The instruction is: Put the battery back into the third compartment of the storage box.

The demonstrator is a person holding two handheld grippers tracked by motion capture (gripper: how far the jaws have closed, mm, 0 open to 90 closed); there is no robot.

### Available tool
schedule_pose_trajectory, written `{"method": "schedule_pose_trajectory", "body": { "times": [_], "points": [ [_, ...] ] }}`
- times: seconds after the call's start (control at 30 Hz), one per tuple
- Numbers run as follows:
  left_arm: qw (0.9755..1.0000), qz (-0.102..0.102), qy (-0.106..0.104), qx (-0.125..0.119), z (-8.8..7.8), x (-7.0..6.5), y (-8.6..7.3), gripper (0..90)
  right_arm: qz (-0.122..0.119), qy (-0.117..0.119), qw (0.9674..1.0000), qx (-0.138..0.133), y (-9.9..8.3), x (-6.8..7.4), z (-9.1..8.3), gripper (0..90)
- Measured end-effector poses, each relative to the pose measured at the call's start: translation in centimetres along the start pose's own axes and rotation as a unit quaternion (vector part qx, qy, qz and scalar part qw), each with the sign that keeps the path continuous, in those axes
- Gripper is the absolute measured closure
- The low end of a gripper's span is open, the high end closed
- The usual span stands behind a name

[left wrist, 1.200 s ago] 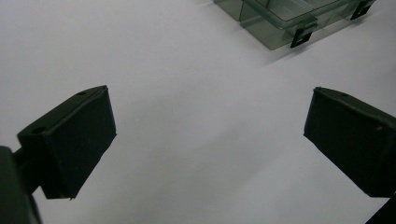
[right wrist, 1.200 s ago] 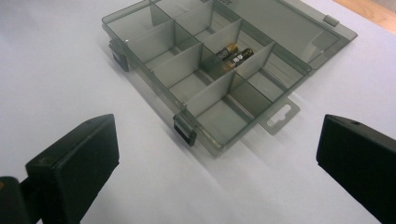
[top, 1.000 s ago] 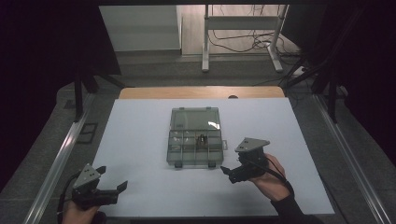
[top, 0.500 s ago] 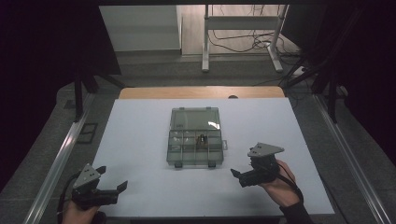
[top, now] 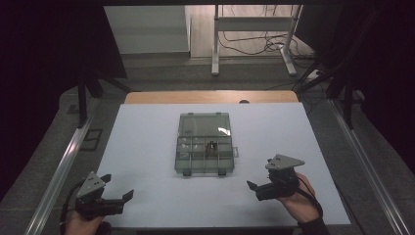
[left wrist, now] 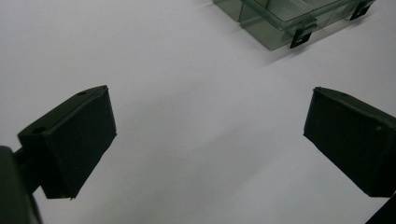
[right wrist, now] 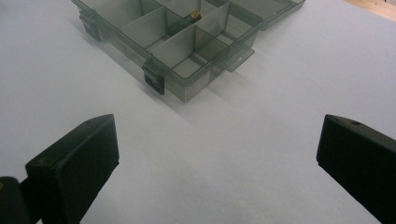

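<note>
Black and wide apart, the jaws of the left tool point(top: 117, 191) stand over bare white counter point(top: 147, 147) at the near left corner, held by a hand at the bottom edge of the high view. In the left gripper view point(left wrist: 208, 135) nothing lies between them — only the plain surface, with a corner of the organiser box point(left wrist: 299, 14) and its dark latches at the top of the frame.

The right tool point(top: 254, 188) sits at the near right, gripped by the person's hand point(top: 298, 196), the grey three-cornered plate on top. Its jaws are likewise spread and hold nothing; in the right gripper view point(right wrist: 217, 154) they frame empty counter, with the box point(right wrist: 187, 42) ahead and well apart from them.

Further on, near the middle of the counter, the smoky clear-plastic box point(top: 204, 144) lies flat, its lid seemingly open toward the far side. Dividers split the tray into compartments — one in the row behind the near right compartment holds a small brass-coloured part point(right wrist: 194, 16), too small to identify with certainty. The part point(top: 212, 146) shows in the high view as a dark speck right of the tray's centre.

Beyond the white sheet a strip of wooden tabletop point(top: 210, 96) runs along the far edge, and past it stand the legs of a metal frame point(top: 215, 49) on the floor with loose cables point(top: 254, 46).
</note>
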State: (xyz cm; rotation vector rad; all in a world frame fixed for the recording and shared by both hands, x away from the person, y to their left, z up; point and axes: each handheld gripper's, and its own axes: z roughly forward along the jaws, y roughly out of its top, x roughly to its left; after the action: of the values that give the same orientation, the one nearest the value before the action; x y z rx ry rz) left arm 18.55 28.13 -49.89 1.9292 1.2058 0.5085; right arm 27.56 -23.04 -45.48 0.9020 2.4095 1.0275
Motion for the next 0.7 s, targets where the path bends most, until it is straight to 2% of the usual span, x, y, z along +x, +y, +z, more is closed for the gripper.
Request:
{"method": "schedule_pose_trajectory", "body": {
  "times": [0.7],
  "points": [
    [1.0000, 0.000, 0.001, 0.000, 0.0, 0.0, 0.0, 2.7, 0.034, -0.026, 0.9990, -0.012, -2.6, -0.9, -2.6, 0.0]
  ]
}}
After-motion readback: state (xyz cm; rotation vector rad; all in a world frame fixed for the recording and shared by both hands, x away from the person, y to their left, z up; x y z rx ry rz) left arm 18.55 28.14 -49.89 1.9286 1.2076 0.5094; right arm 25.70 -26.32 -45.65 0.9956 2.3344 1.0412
